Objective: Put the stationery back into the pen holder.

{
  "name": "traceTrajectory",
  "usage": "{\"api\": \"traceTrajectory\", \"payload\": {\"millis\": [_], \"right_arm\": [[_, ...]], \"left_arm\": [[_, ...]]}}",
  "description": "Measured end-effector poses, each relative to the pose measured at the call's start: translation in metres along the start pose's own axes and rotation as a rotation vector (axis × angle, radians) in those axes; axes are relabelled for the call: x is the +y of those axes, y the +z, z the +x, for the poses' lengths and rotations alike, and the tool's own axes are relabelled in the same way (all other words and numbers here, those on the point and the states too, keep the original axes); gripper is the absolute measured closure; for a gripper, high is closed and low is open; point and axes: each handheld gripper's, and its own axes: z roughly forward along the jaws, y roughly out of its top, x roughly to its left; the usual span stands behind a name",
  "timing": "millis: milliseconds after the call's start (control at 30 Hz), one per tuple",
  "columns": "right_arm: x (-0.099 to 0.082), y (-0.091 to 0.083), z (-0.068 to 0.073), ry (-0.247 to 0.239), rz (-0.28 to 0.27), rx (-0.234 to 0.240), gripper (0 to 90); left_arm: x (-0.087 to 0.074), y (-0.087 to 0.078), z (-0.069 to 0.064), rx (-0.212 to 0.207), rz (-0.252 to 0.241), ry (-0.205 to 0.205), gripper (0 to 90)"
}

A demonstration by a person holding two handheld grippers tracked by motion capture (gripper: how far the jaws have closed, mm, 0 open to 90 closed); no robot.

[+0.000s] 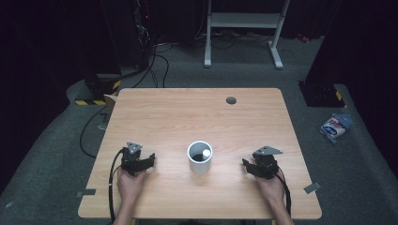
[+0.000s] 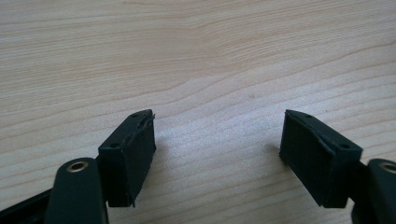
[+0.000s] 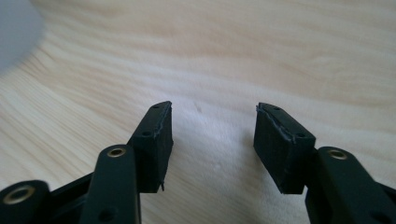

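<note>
- Two grippers rest on the wooden table (image 1: 197, 110) in the high view: the left gripper (image 1: 149, 161) and the right gripper (image 1: 246, 164) flank a white cup (image 1: 200, 158) standing upright between them, apart from both. A small white ball (image 1: 206, 152) lies inside the cup.
- Left gripper view: its jaws stand wide apart with nothing between them, just bare wood grain.
- Right gripper view: its jaws are also parted and empty; a blurred pale edge of the cup (image 3: 16, 32) sits at upper left.
</note>
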Motion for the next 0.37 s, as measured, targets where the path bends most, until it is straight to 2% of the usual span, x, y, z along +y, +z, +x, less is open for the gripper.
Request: {"api": "traceTrajectory", "payload": {"millis": [67,367], "right_arm": [[-0.0031,0.0002,-0.0004,0.001,-0.023,-0.003,44.2],[-0.0032,0.0002,0.0,0.004,-0.022,-0.007,43.5]], "left_arm": [[-0.0001,-0.0001,-0.0001,0.0,0.0,0.0,26.5],[-0.0001,-0.0001,0.0001,0.0,0.0,0.0,26.5]]}}
